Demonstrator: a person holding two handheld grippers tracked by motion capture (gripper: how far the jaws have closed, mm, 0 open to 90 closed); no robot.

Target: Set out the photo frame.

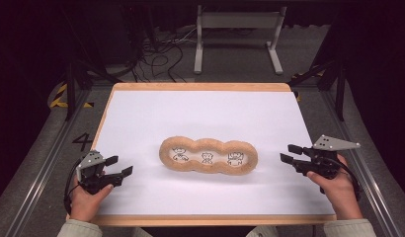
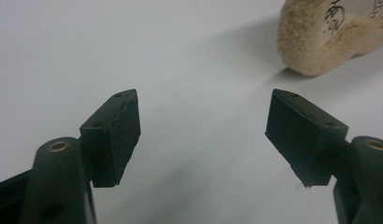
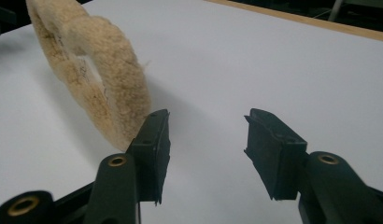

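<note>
Tan fuzzy three-ring frame [image 1: 208, 157] lies mid white table [image 1: 141, 118]. Left hand-held gripper [image 1: 119, 166] and right hand-held gripper [image 1: 291, 154] flank it, jaws wide apart, empty.

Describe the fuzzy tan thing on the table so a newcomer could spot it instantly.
On the white table top, look to the centre, between the two hand-held grippers. There lies a tan fleecy frame shaped like three joined rings. Each ring surrounds a small black line drawing, and nothing else rests on the table.

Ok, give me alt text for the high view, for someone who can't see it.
A tan fuzzy three-ring frame with small drawings lies mid-way on a white board. A person's hands hold the left gripper and right gripper open at either side, apart from it.
</note>
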